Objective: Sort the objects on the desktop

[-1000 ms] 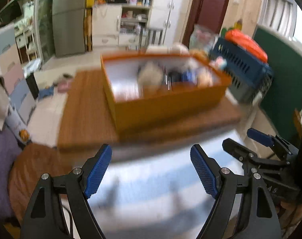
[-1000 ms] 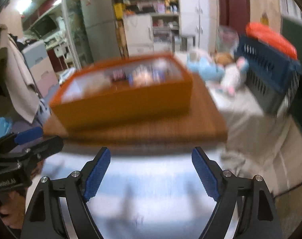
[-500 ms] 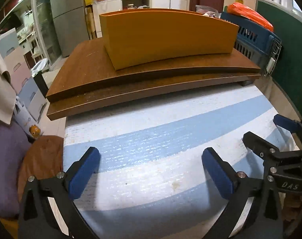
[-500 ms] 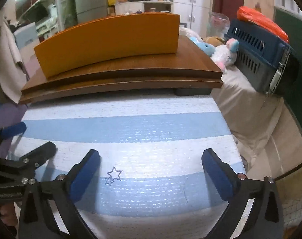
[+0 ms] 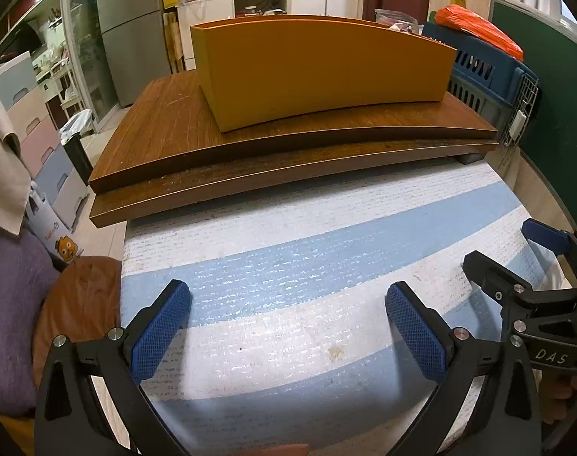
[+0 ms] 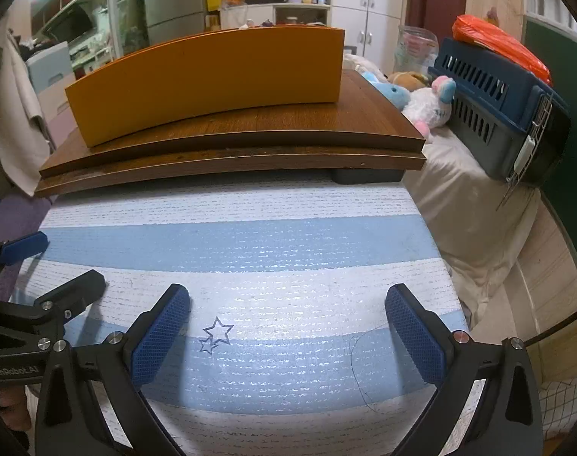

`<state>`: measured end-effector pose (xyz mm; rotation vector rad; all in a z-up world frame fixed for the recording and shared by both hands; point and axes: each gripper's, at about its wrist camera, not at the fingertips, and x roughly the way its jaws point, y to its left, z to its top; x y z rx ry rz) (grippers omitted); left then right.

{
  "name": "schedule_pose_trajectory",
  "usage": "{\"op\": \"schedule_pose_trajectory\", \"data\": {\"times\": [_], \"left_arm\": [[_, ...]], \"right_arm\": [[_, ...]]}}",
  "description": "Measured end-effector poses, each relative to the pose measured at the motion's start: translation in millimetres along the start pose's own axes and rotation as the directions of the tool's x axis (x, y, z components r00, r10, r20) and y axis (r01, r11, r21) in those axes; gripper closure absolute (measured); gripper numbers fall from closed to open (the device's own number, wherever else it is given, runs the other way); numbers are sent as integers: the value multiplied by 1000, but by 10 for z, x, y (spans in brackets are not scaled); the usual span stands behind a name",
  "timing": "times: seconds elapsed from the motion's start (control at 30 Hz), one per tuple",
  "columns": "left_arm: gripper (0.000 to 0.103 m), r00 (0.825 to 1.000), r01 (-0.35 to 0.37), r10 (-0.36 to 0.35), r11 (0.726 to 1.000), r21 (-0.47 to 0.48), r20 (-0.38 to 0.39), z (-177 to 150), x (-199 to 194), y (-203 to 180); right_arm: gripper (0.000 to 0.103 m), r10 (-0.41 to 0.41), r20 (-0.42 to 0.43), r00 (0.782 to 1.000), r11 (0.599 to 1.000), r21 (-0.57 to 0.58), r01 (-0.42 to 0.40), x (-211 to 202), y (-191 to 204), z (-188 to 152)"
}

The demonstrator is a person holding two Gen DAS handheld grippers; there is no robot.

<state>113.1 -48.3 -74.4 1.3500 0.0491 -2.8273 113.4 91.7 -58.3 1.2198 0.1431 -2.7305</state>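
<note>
Your left gripper point(image 5: 286, 328) sits low in the frame, angled down toward the blue-and-white striped mat point(image 5: 307, 266), its blue-padded fingers point(image 5: 159, 332) spread wide with nothing between them. Your right gripper point(image 6: 286, 328) takes the same downward-tilted pose over the mat, fingers point(image 6: 414, 336) equally wide apart and empty, with a small star outline point(image 6: 216, 334) drawn on the mat between them. Each gripper shows in the other's view: the right one at the lower right edge of the left view point(image 5: 524, 285), the left one at the lower left edge of the right view point(image 6: 41, 296), so they rest side by side. The orange box point(image 5: 319, 70) stands in the upper centre of both views on the stacked wooden boards point(image 5: 167, 129) at the far edge of the mat, well apart from both grippers; only its outer wall shows, so you cannot tell what lies inside. A blue crate point(image 6: 497, 110) and plush toys point(image 6: 429, 104) lie at the right. Compared with a second ago, both grippers have come down: back then you looked over the rim into the box at the things inside, through motion blur, and the fingers stood narrower; half a second ago the scene already matched this one.
</note>
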Motion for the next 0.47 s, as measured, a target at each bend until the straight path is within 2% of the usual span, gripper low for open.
{"op": "schedule_pose_trajectory", "data": {"times": [0.47], "left_arm": [[0, 1000, -5, 5, 1000, -2, -2, -34, -13, 4]], "right_arm": [[1, -1, 1, 1000, 1000, 0, 1, 40, 9, -32]]}}
